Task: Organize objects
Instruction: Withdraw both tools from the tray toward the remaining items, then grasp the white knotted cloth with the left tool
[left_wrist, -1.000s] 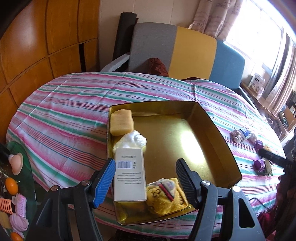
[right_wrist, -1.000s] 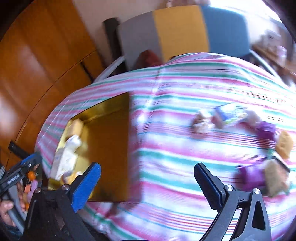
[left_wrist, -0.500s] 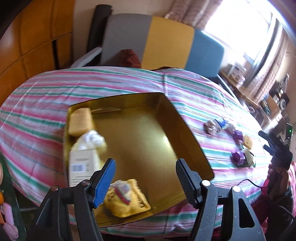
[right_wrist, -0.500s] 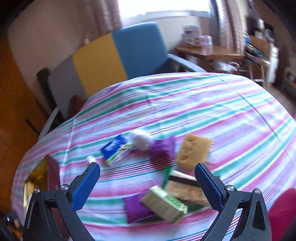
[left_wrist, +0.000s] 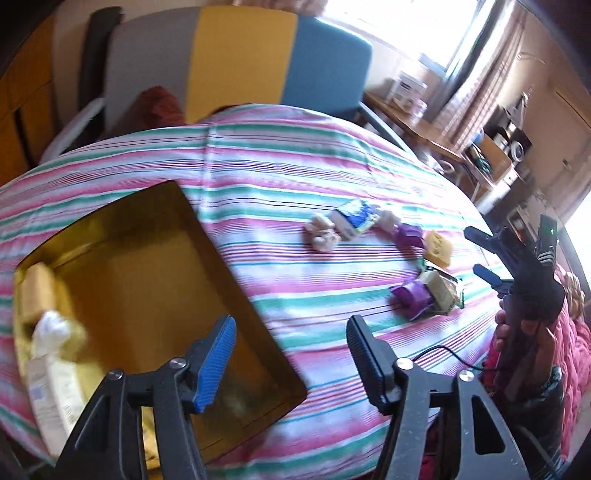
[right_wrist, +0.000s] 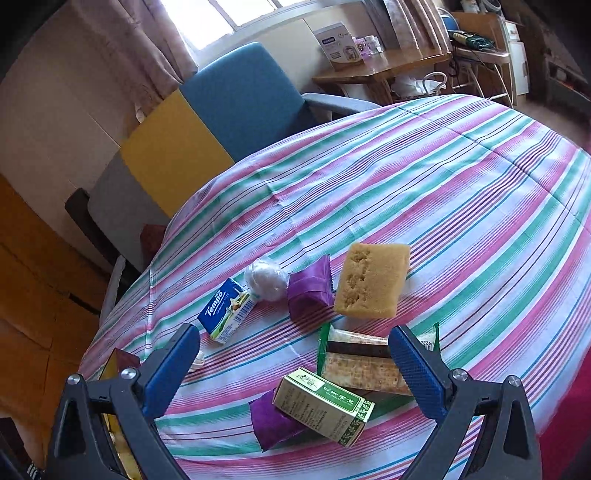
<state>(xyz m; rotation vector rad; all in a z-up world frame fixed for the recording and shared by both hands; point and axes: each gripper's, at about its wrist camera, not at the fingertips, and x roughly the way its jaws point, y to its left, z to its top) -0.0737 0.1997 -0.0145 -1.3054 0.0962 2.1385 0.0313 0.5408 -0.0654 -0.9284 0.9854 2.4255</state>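
A counter (right_wrist: 461, 177) draped in a striped cloth (left_wrist: 295, 177) was seen in both views, with a grey, yellow and blue chair (left_wrist: 240, 59) set behind its far edge. A gold tray (left_wrist: 140, 288) was placed toward the counter's left side; a tan sponge (left_wrist: 35, 291), a white wad (left_wrist: 51, 326) and a pale box (left_wrist: 48, 391) were lined along the tray's left wall.

The loose things were gathered near the counter's near right edge: a yellow sponge (right_wrist: 371, 280), a green-edged cracker packet (right_wrist: 364, 360), a green carton (right_wrist: 323, 404) laid across a purple pouch (right_wrist: 271, 421), a second purple pouch (right_wrist: 310, 291), a blue tissue pack (right_wrist: 225, 310) and a white ball (right_wrist: 266, 278) touching it.

The left gripper (left_wrist: 290, 362) was held over the tray's near right corner, its jaws closing with nothing between them. The right gripper (right_wrist: 293, 369) was held above the carton and cracker packet, jaws spread wide and empty, gripped by a hand (left_wrist: 524, 332).
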